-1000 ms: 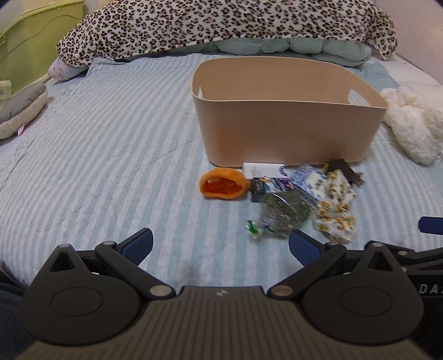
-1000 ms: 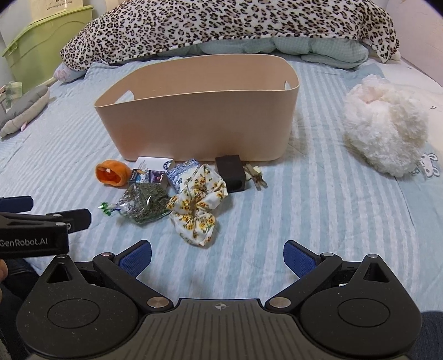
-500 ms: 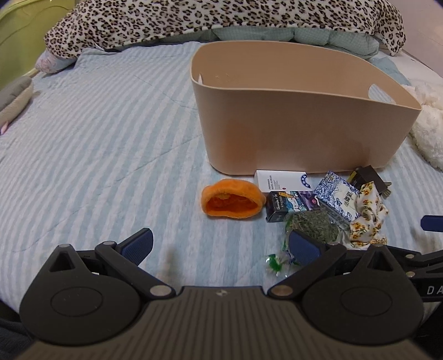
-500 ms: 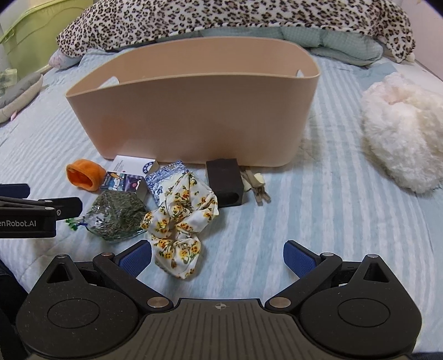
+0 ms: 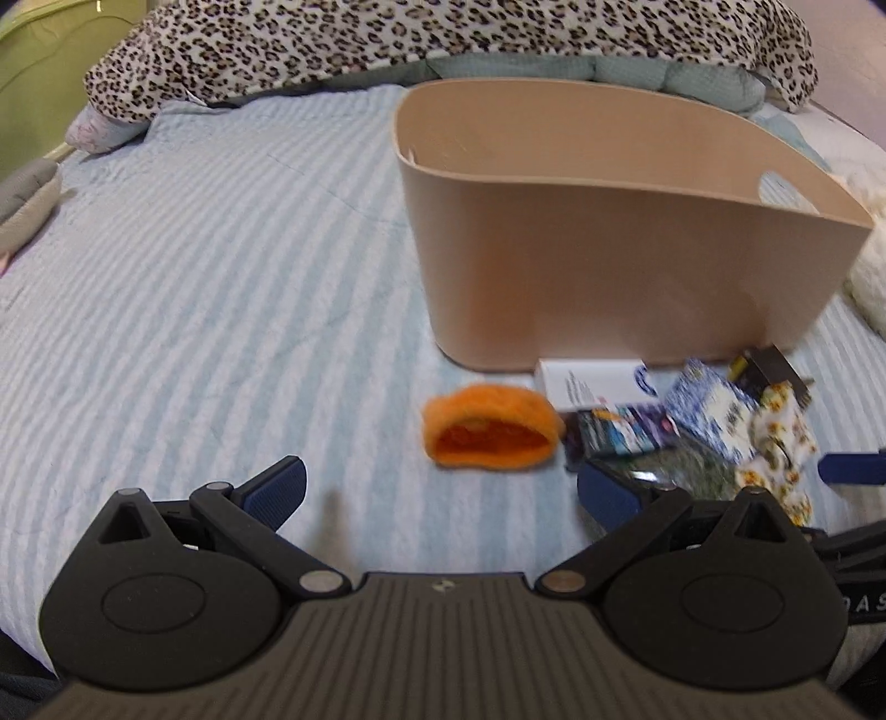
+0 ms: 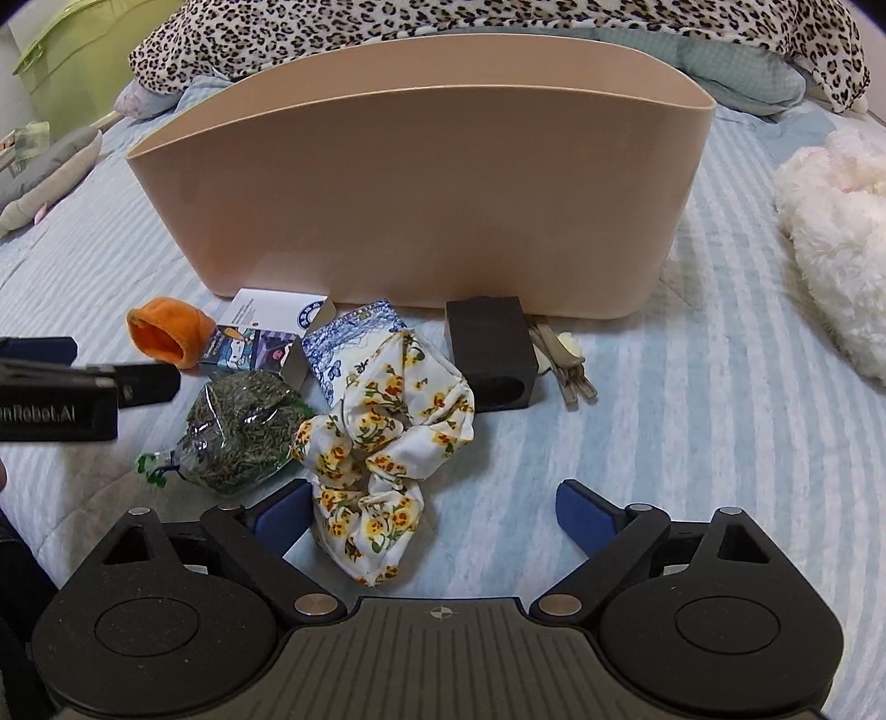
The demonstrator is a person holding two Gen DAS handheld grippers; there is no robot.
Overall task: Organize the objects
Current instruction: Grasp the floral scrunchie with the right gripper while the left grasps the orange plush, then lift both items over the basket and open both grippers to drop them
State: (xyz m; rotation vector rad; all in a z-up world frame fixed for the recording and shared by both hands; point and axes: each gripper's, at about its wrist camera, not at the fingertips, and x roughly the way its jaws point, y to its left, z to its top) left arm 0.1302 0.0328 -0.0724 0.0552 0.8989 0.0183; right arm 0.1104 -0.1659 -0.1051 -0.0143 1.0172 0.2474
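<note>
A tan plastic bin (image 5: 626,260) (image 6: 421,194) stands on the striped bed. In front of it lie an orange fuzzy pouch (image 5: 490,429) (image 6: 166,332), a white box (image 6: 277,310), a small printed box (image 6: 252,349), a blue patterned packet (image 6: 354,343), a clear bag of dried herbs (image 6: 238,432), a floral scrunchie (image 6: 387,454), a black block (image 6: 493,354) and clips (image 6: 565,365). My left gripper (image 5: 443,493) is open, just short of the orange pouch. My right gripper (image 6: 432,509) is open, its left finger beside the scrunchie.
A leopard-print blanket (image 5: 443,44) lies across the back of the bed. A white plush toy (image 6: 830,243) sits to the right of the bin. A grey cushion (image 6: 50,171) and a green container (image 6: 83,61) are at the far left.
Both grippers have moved forward and down toward the pile of objects. The pouch and the scrunchie now sit closer to the fingers. Both stay open.
</note>
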